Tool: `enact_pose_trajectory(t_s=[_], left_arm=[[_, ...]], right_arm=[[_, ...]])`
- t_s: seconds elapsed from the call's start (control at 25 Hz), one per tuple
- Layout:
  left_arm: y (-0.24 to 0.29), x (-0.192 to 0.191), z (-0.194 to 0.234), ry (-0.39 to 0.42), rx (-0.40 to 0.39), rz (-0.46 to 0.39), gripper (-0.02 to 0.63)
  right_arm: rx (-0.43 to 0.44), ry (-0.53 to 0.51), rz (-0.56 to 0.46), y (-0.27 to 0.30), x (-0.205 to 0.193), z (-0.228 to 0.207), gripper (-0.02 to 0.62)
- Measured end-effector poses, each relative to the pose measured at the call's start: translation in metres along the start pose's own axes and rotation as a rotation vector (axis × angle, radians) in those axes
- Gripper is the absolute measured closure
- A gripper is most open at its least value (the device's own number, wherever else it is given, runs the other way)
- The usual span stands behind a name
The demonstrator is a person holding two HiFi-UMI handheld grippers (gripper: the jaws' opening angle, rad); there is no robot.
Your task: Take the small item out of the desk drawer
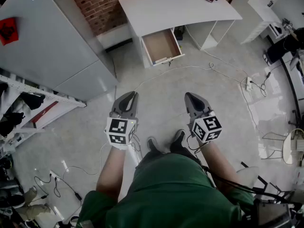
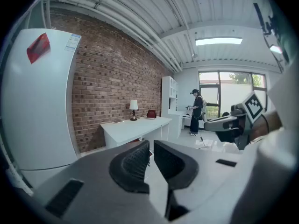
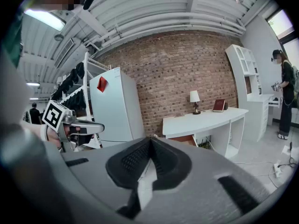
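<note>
Below white counter front edge, brown-floored drawer open; item unseen. My left claw, right claw closed, empty, far off; pick remains.

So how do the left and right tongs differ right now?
Left tongs show a hairline slit between the jaws; right tongs meet at the tips. In the head view, left tongs lean rightward, right tongs leftward. Both are empty, over the floor, short of the open drawer.
</note>
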State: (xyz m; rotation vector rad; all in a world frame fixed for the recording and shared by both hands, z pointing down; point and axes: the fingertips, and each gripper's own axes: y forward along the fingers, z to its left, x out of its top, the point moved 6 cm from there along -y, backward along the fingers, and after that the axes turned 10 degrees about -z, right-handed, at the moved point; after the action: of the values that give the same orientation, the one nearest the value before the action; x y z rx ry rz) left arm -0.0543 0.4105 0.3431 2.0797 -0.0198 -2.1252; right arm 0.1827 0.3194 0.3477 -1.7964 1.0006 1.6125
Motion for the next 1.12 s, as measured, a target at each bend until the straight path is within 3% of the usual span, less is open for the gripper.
enact_pose_trajectory(t_s=[0.52, 1.12], left_arm=[[-0.042, 0.01, 0.041, 0.022, -0.04, -0.041, 0.58], [-0.034, 0.015, 0.046, 0.023, -0.046, -0.07, 0.58]], right_arm=[[-0.039, -0.059, -0.012, 0.008, 0.01, 0.059, 0.594], [-0.029, -0.085, -0.031, 0.023, 0.017, 0.061, 0.592]])
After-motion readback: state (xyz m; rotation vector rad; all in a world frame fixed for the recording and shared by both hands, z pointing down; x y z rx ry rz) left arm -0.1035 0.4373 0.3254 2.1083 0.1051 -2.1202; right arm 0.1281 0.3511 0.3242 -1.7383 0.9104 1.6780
